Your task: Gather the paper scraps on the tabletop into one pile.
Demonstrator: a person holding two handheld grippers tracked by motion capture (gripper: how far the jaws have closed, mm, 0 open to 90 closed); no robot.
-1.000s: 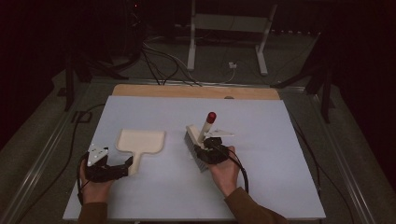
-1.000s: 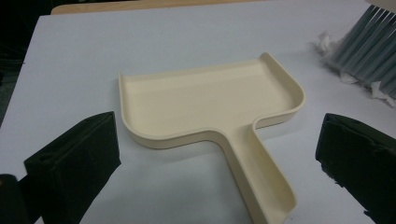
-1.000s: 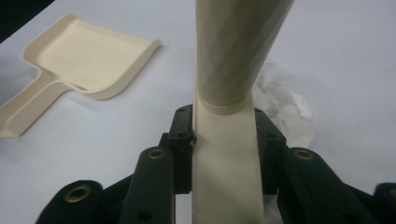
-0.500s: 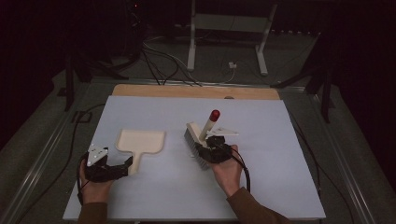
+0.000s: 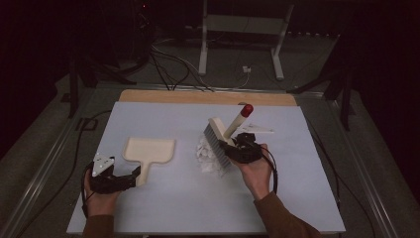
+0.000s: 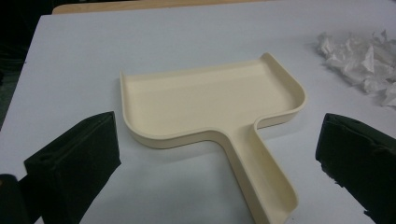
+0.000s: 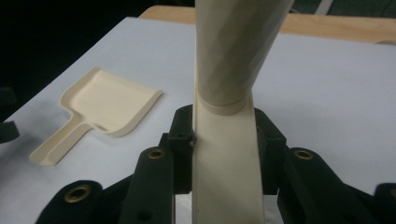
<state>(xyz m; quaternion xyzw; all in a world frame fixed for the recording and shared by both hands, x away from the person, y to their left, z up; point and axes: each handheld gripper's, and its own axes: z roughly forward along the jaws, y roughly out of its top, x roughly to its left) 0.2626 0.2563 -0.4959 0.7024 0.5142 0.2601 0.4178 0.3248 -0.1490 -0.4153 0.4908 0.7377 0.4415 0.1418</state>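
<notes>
The right gripper is clamped on the brush; in the right gripper view its jaws press both flat sides of the cream handle. The brush is held tilted, its red-tipped handle end pointing up and away toward the far edge of the table, its bristle head slanting down on the near side. The bristles sit right over the crumpled paper, at its right edge, though I cannot tell whether they touch it. The dustpan lies flat to the left of the paper, apart from it, its mouth toward the far edge and its handle running back toward the person. The left gripper rests at that handle's near end with its jaws wide apart, one on either side of the handle tip in its own view, not pressing on it. So the sweep would run leftward, from brush through paper to pan, and the left hand is the one placed to steady or turn the pan. Compared with a second ago, the brush has risen and leaned more toward the far right, and the white paper now shows beneath the bristles, while the left hand and the pan have kept their places.
</notes>
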